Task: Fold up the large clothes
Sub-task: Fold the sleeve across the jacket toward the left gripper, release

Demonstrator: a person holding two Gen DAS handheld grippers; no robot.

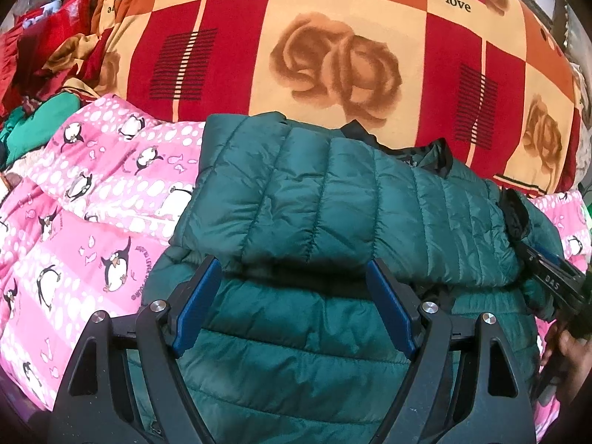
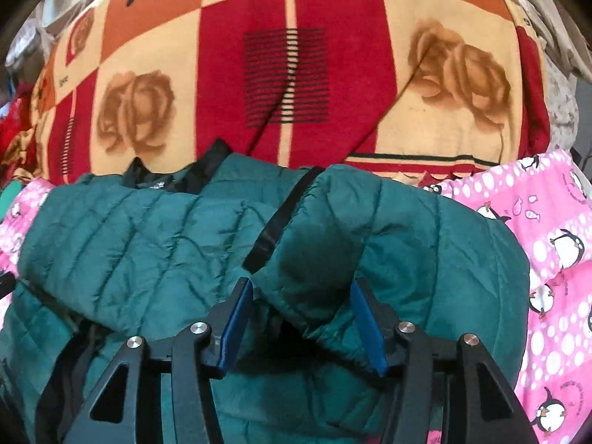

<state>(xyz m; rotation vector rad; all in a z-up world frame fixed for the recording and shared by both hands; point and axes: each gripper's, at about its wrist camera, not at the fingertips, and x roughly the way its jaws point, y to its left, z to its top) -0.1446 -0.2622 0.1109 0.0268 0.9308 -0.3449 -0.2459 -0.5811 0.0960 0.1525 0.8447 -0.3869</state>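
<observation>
A dark green quilted puffer jacket lies folded over on itself on a pink penguin-print cover. Its black collar lining shows at the far edge. My left gripper is open, its blue pads straddling the near edge of the folded-over layer without closing on it. In the right wrist view the jacket fills the middle, with a black zipper strip across it. My right gripper is open around a bulging fold of the jacket. The right gripper also shows in the left wrist view at the jacket's right side.
A red, orange and cream blanket with rose prints bulges behind the jacket. A heap of red and green clothes lies at the far left. The pink cover extends to the right of the jacket.
</observation>
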